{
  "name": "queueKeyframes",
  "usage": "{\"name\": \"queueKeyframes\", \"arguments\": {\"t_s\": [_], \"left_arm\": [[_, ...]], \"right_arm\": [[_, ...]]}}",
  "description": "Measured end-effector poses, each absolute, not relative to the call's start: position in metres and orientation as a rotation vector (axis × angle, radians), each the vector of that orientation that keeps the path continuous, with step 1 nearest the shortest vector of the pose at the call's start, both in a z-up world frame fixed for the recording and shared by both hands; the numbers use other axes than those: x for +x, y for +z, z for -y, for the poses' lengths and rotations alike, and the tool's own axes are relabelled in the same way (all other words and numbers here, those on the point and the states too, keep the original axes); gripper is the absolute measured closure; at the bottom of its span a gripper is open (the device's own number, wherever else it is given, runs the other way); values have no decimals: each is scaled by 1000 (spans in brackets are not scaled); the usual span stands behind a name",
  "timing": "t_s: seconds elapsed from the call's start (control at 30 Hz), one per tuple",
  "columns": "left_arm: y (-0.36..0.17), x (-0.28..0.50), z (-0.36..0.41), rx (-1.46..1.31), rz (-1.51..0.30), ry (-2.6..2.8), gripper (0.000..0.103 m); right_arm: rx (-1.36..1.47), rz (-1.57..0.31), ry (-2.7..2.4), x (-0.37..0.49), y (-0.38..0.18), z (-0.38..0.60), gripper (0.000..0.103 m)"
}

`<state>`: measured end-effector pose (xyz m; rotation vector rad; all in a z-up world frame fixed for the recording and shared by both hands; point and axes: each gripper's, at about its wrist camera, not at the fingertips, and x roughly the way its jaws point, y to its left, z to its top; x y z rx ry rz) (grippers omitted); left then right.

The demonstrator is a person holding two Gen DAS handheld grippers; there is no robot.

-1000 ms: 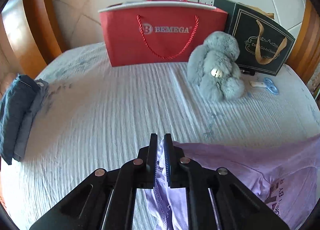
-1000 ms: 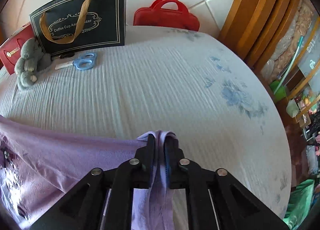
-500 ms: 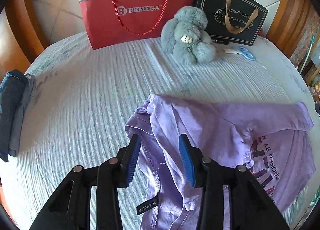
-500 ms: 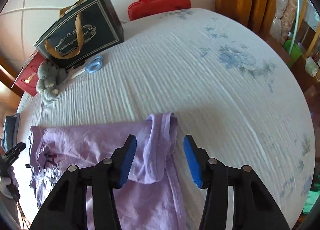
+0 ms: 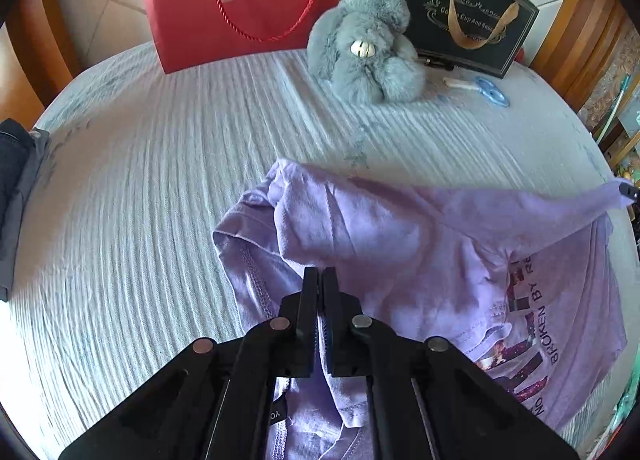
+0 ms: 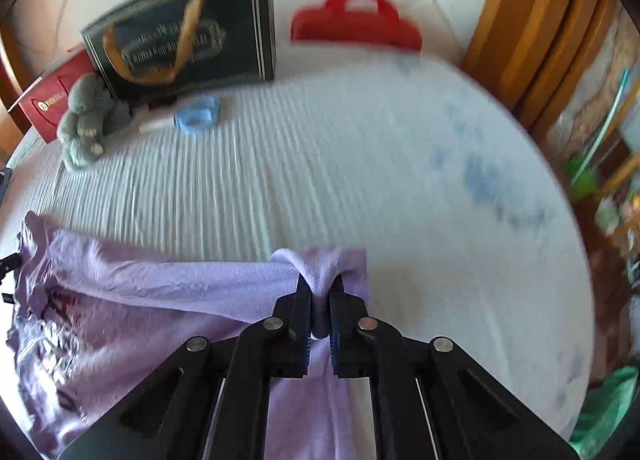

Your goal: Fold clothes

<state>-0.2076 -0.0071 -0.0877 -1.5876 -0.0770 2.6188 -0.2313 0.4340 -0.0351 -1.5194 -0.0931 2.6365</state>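
Half a second ago both sets of jaws stood apart over the cloth; now the left gripper [image 5: 320,280] is closed, seemingly pinching a fold of the purple T-shirt [image 5: 400,244], and the right gripper [image 6: 319,292] is clamped on a bunched edge at its other side. The shirt lies crumpled on the bed [image 5: 160,179] close below, so a fresh fold probably begins. Farther back, the red bag [image 5: 260,3] and black bag [image 5: 460,11] stand upright, contents hidden
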Motion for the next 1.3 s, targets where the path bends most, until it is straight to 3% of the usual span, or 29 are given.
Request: {"name": "queueKeyframes", "arguments": {"t_s": [0.1, 0.13, 0.17, 0.2, 0.27, 0.37, 0.5, 0.63, 0.77, 0.87, 1.13, 1.17, 1.2, 1.27, 1.3], "left_arm": [[-75, -208, 8, -1525, 120, 2667, 102], [-76, -209, 7, -1539, 134, 2646, 102], [-78, -207, 4, -1555, 119, 2628, 102], [-81, -205, 2, -1571, 104, 2610, 102], [-83, -200, 1, -1591, 88, 2589, 102], [-78, -192, 15, -1614, 105, 2601, 98], [-67, -169, 33, -1599, 101, 2608, 76], [-71, -143, 37, -1629, 51, 2591, 74], [-75, -115, 37, -1643, 119, 2589, 74], [-79, -91, 28, -1642, 100, 2583, 73], [-90, -55, 32, -1661, 212, 2563, 71], [-90, -56, 34, -1650, 225, 2563, 71], [-90, -58, 35, -1644, 225, 2564, 71], [-87, -65, 37, -1640, 232, 2570, 71], [-84, -70, 36, -1613, 241, 2575, 71]], "right_arm": [[-1365, 255, 2658, -242, -18, -428, 95], [-1455, 229, 2605, -248, -31, -433, 94], [-1562, 223, 2526, -252, -48, -438, 88], [-1660, 215, 2448, -255, -64, -444, 69], [-1684, 125, 2423, -243, -72, -458, 48], [-1680, -78, 2440, -219, -72, -481, 48], [-1567, -397, 2557, -164, -50, -502, 34], [-1579, -378, 2552, -115, -59, -500, 33], [-1598, -414, 2551, -84, -72, -500, 32], [-1619, -451, 2562, -65, -82, -497, 13], [-1505, -414, 2702, -30, -68, -459, 14], [-1485, -412, 2731, -30, -62, -450, 19], [-1497, -411, 2746, -37, -60, -439, 33], [-1521, -407, 2776, -50, -54, -418, 52], [-1534, -405, 2791, -57, -52, -407, 53]]}}
